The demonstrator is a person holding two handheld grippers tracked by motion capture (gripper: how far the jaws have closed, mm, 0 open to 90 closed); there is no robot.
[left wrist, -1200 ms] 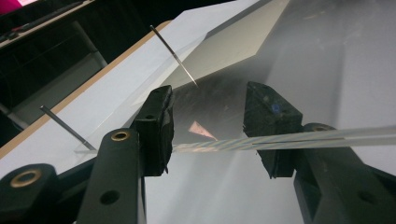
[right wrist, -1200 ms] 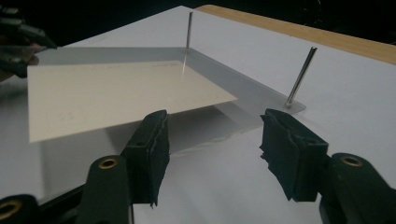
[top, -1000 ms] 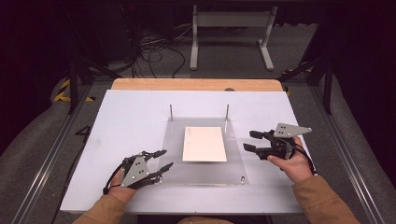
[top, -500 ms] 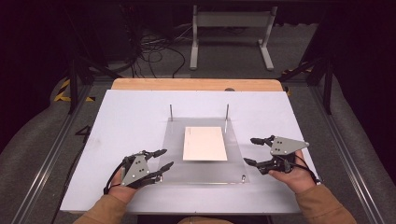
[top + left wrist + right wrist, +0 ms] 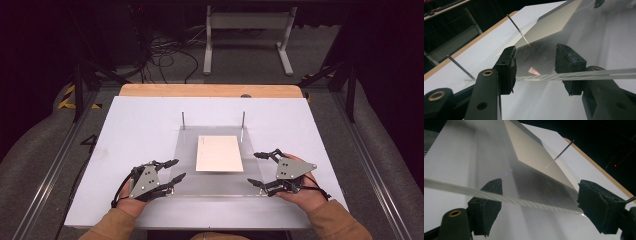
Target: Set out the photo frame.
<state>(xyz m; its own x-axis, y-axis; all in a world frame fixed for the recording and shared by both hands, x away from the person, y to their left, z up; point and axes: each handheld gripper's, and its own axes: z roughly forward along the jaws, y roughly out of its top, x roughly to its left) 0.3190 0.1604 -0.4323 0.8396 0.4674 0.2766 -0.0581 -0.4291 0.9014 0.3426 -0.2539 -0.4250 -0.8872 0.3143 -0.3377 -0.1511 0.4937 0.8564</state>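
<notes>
Both claws, left (image 5: 172, 170) and right (image 5: 257, 169), gape beside the glossy clear acrylic plate (image 5: 212, 180), right just widened.

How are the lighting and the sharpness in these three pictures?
High view: the white table is brightly and evenly lit against dark surroundings, and sharp. Left gripper view: the clear plate looks hazy with soft glare, and its near edge is streaked. Right gripper view: the same haze, and the cream sheet is slightly soft.

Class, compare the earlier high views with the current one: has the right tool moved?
Yes. The right tool has come toward the person, from beside the white card to the clear plate's near right corner, its jaws opening.
</notes>
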